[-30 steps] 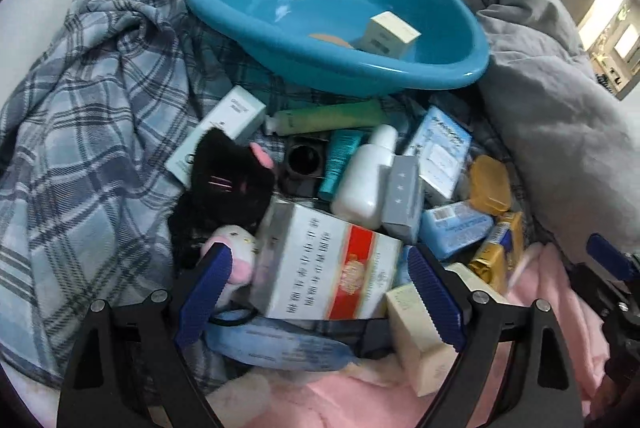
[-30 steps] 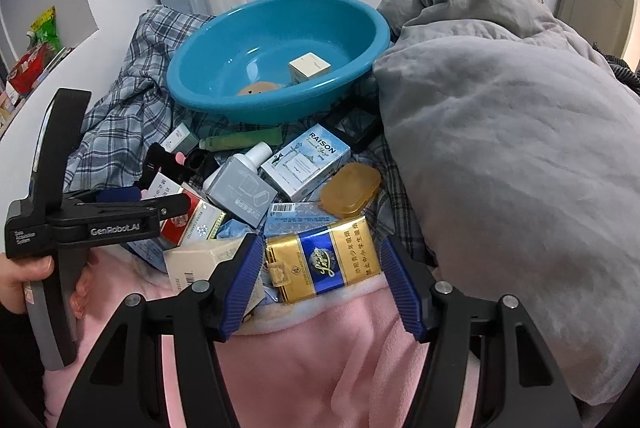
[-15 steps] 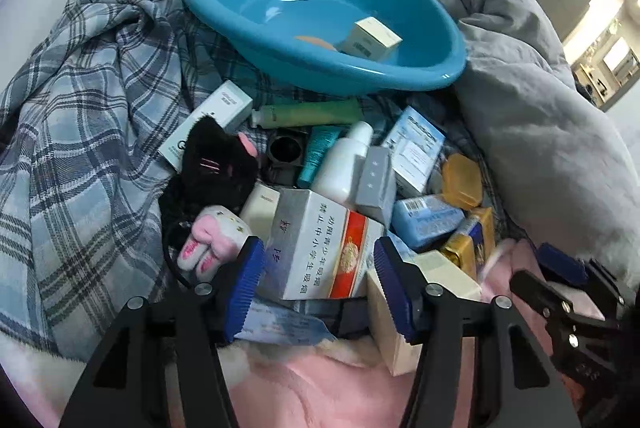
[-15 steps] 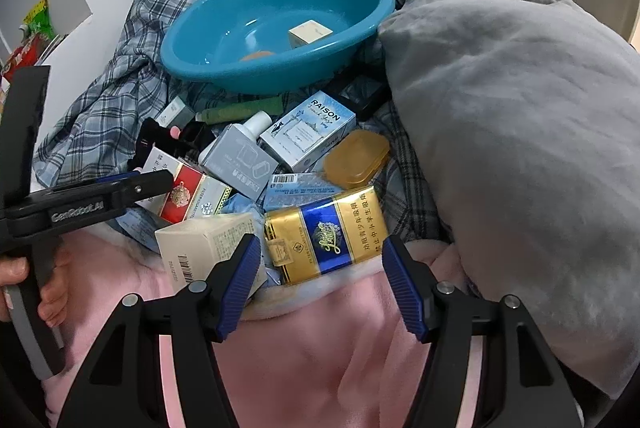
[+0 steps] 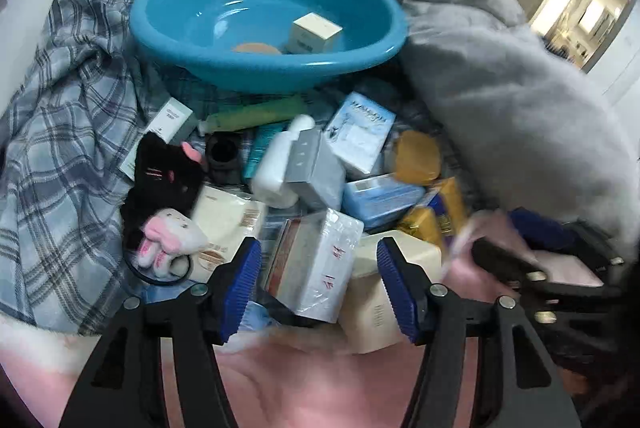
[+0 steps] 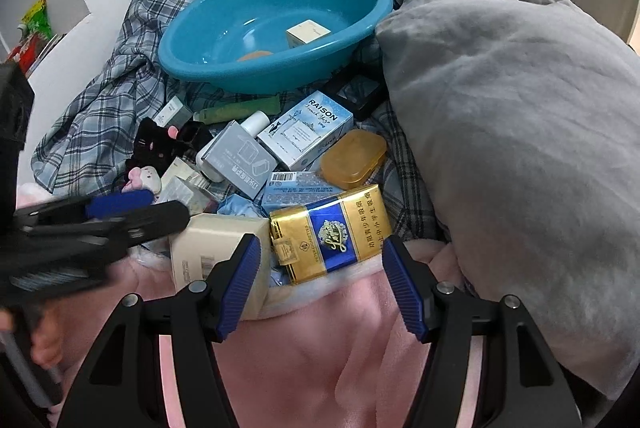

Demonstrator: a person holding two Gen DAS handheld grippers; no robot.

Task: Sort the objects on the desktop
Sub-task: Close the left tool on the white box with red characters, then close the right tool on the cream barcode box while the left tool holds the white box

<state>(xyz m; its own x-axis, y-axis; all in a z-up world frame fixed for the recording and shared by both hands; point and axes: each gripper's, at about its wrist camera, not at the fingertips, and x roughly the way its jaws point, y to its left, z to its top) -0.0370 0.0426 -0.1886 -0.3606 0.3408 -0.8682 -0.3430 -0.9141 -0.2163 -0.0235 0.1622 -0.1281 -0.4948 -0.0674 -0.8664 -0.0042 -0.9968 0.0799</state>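
Many boxes [image 6: 306,138] before blue basin [image 6: 276,68]

"RAISON" on pale blue box [image 6: 306,132], 12 o'clock of the gold-blue pack [image 6: 332,234], which carries Chinese characters; other print too small.

Basin [image 5: 256,68] interior mostly free; boxes [image 6: 308,132] crowded.

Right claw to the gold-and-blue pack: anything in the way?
Nothing visible. The gold-and-blue pack lies on top of the pile, straight ahead of the open right claw, its upper face uncovered. A cream box sits close beside its left edge, near the claw's left finger, so that side is tight.
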